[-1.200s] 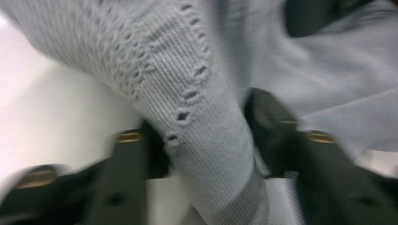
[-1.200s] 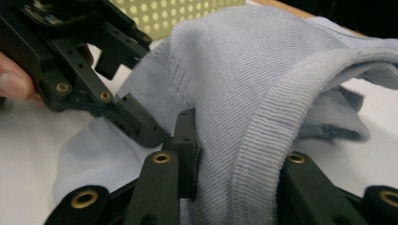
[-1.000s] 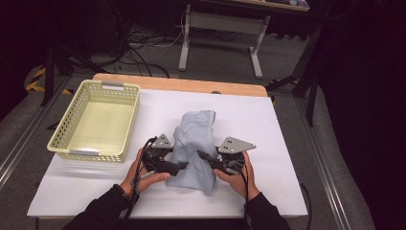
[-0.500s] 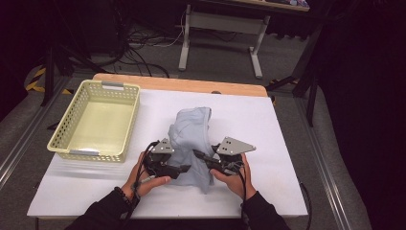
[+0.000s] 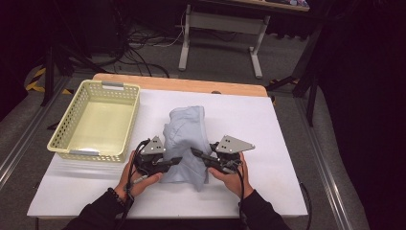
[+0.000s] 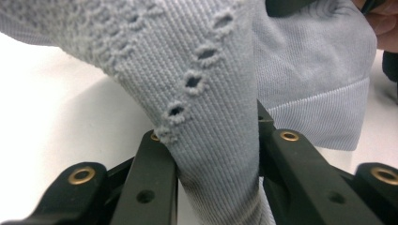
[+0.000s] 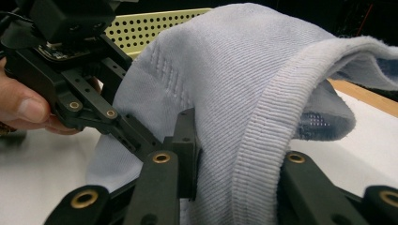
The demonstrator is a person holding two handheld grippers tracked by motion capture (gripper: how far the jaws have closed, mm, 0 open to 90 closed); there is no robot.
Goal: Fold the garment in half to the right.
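A light grey knit sweater (image 5: 186,127) lies bunched in the middle of the white table (image 5: 287,143). My left gripper (image 5: 178,160) is at its near left edge. Its jaws have just been closing and now pinch a fold of the knit (image 6: 211,70) between them (image 6: 216,154). My right gripper (image 5: 194,152) is at the near right edge, shut on the ribbed hem (image 7: 253,140), with the fabric (image 7: 234,61) draped up over its jaws (image 7: 239,159). The two grippers point toward each other, close together. The left gripper (image 7: 117,117) shows in the right gripper view, in a hand.
A pale yellow perforated basket (image 5: 62,143) stands empty at the table's left. A wooden strip (image 5: 191,85) runs along the far edge. Beyond it are cables and a desk frame (image 5: 220,24) on the floor. White table surface lies to the right of the sweater.
The left gripper's jaws have closed onto the sweater's near left edge. The right gripper has kept its hold, and both hands have stayed almost still.
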